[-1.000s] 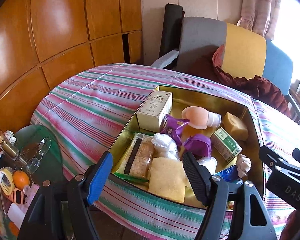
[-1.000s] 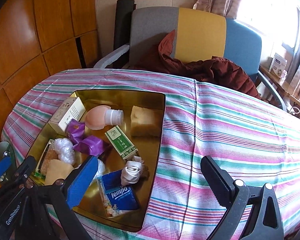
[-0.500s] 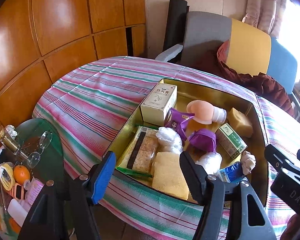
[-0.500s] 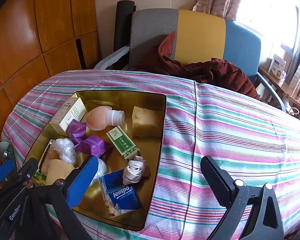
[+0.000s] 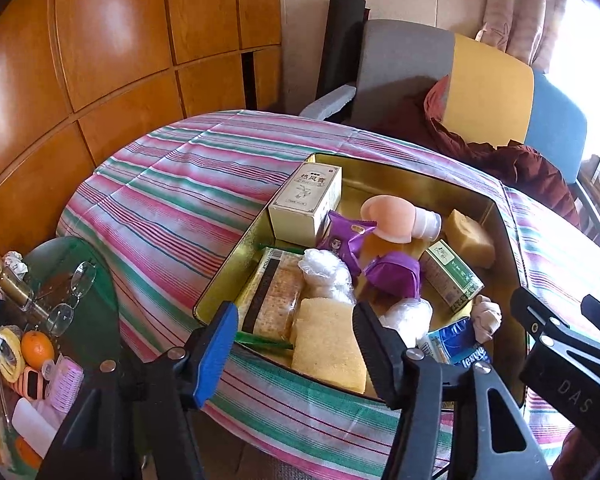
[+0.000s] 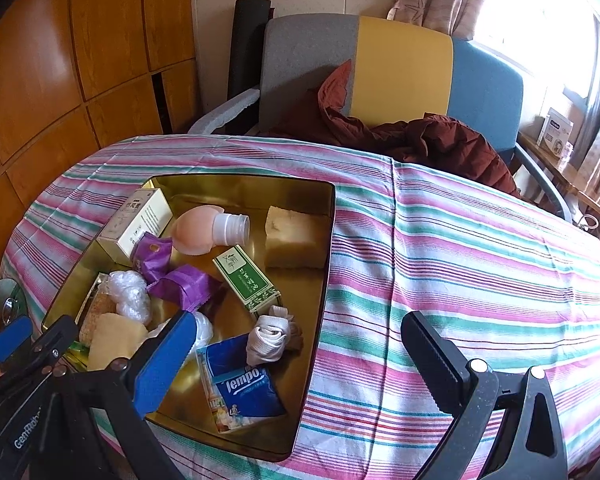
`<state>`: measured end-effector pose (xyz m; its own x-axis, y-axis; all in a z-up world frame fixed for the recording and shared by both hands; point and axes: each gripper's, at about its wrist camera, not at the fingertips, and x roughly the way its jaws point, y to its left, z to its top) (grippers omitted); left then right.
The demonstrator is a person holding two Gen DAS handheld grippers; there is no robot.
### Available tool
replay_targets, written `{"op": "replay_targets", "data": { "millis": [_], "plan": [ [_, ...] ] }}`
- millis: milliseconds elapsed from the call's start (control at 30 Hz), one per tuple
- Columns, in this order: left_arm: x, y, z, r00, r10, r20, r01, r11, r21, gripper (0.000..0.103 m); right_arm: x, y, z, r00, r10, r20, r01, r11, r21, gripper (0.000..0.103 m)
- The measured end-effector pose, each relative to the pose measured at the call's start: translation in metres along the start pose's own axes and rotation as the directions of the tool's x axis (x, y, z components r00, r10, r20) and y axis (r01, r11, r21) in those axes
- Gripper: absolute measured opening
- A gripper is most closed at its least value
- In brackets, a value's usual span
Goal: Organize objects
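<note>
A gold tin tray [image 5: 384, 168] sits on the striped tablecloth and holds several items. Among them are a cream box [image 5: 308, 200], a pink bottle [image 5: 392, 220], a green box [image 5: 452, 276], a cracker pack [image 5: 276, 296] and a yellow sponge [image 5: 328, 344]. My left gripper [image 5: 294, 318] hovers over the tray's near edge, its jaws closing with nothing pressed between them. My right gripper [image 6: 298, 320] stands wide open over the tray's right wall [image 6: 328, 280]. Below it lie a blue tissue pack [image 6: 240, 388] and a rolled white cloth [image 6: 268, 340].
A low glass side table [image 5: 100, 280] at the left carries spectacles, an orange and small bottles. Behind the table stands a grey, yellow and blue armchair [image 6: 400, 64] with a rust-red jacket [image 6: 440, 140]. Striped cloth [image 6: 480, 260] lies bare to the right of the tray.
The left gripper's jaws have drawn closer together over the tray's near edge. The right gripper has stayed wide open and still.
</note>
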<state>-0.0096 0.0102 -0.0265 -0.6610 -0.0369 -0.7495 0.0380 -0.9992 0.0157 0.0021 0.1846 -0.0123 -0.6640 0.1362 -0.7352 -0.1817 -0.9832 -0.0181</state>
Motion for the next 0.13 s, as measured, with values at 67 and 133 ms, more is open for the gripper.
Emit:
{"op": "replay_targets", "data": {
  "millis": [67, 133],
  "plan": [
    [0.0, -0.0011, 0.0, 1.0, 0.004, 0.003, -0.004, 1.0, 0.006, 0.061, 0.0007, -0.0007, -0.0003, 1.0, -0.001, -0.002, 0.001, 1.0, 0.001, 0.103],
    [0.0006, -0.0008, 0.0006, 1.0, -0.003, -0.003, 0.003, 1.0, 0.002, 0.061, 0.0006, -0.0008, -0.0005, 1.0, 0.002, -0.003, -0.002, 1.0, 0.003, 0.103]
  ]
}}
